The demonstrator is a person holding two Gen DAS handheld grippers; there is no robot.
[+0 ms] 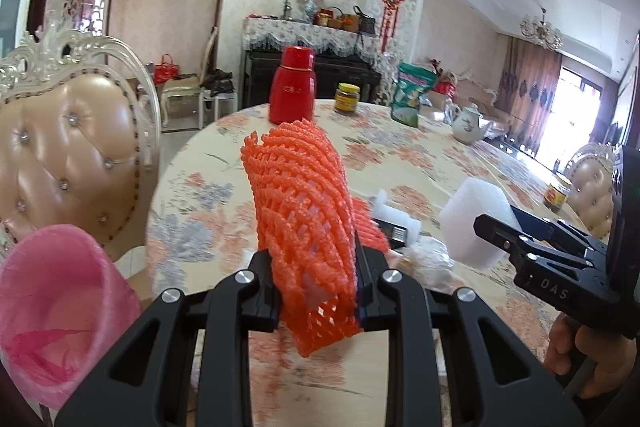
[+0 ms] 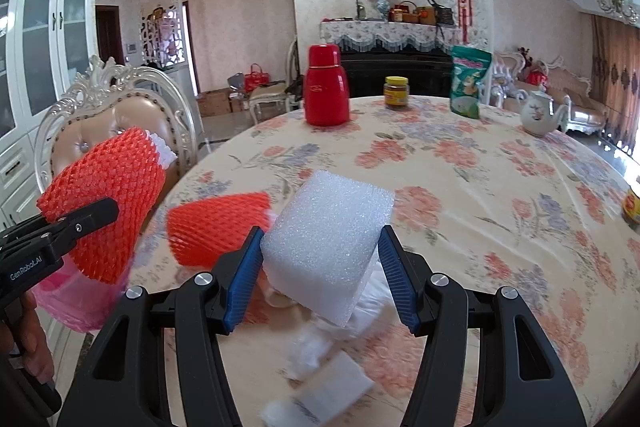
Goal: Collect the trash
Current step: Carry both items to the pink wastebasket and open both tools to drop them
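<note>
My left gripper point(image 1: 316, 287) is shut on an orange foam net sleeve point(image 1: 304, 211) and holds it above the table's left edge; it also shows in the right wrist view point(image 2: 108, 203). My right gripper point(image 2: 320, 267) is shut on a white foam block point(image 2: 328, 239), also seen in the left wrist view point(image 1: 476, 223). A pink trash bag point(image 1: 52, 315) hangs open below the table edge at left. A second orange net point(image 2: 216, 231) lies on the table. White wrappers and paper scraps point(image 2: 328, 387) lie under the right gripper.
The round table point(image 2: 460, 187) has a floral cloth. On its far side stand a red thermos point(image 2: 326, 87), a yellow-lidded jar point(image 2: 397, 91), a green snack bag point(image 2: 469, 83) and a teapot point(image 2: 540, 115). Another jar point(image 2: 632, 207) sits at right. A padded chair point(image 1: 68, 147) stands left.
</note>
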